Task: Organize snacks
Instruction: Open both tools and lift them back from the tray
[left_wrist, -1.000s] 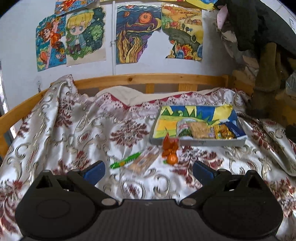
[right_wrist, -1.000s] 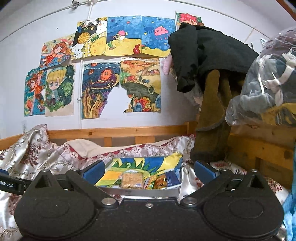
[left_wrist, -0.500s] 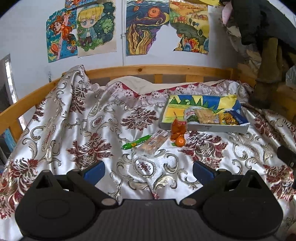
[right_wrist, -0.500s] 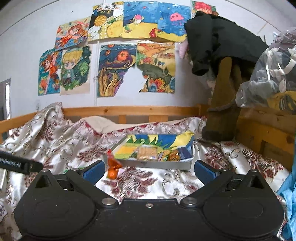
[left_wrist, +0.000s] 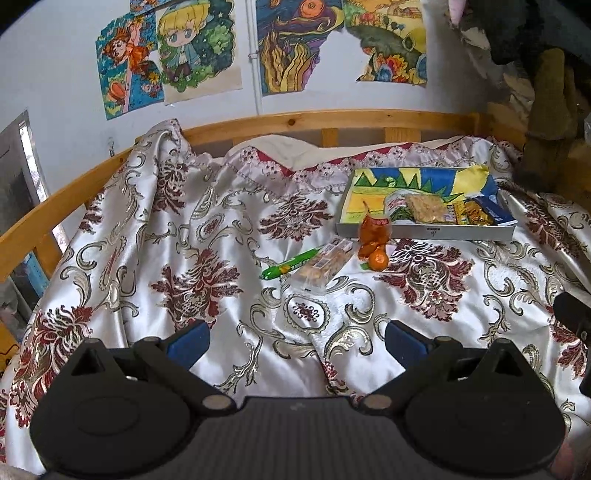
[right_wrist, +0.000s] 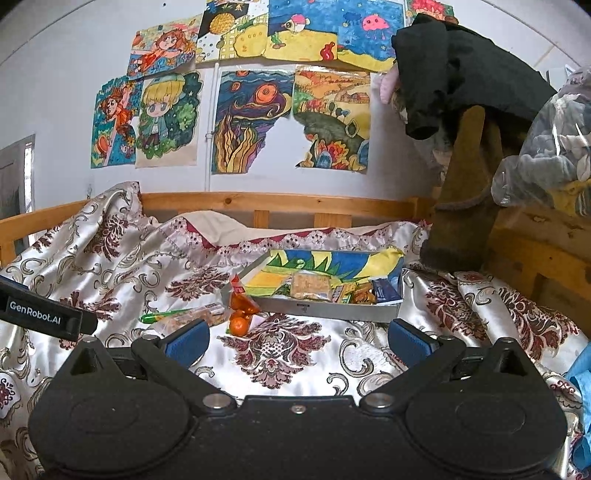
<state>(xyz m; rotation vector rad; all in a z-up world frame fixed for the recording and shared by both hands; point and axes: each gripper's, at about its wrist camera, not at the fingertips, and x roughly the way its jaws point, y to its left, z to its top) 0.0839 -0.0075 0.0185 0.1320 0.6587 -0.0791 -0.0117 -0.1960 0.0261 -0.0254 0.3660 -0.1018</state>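
Bedspread (left_wrist: 229, 236) bears a snack-filled tray (left_wrist: 424, 232) — both tongs (left_wrist: 297, 338) (right_wrist: 299, 338) gape wide, empty.

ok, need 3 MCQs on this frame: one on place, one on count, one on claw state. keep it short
1. Where is the green candy stick?
A. in the tray
B. on the bedspread, left of the clear cracker pack
C. on the bed rail

2. How many snacks lie loose outside the tray?
A. one
B. two
C. four

3. What state is the left claw in?
A. open, empty
B. shut on the orange
C. shut on the tray

Key: B, it lies beside the cracker pack; C, stick, pack, orange packet, orange; A, blue pads apart over bare cloth.
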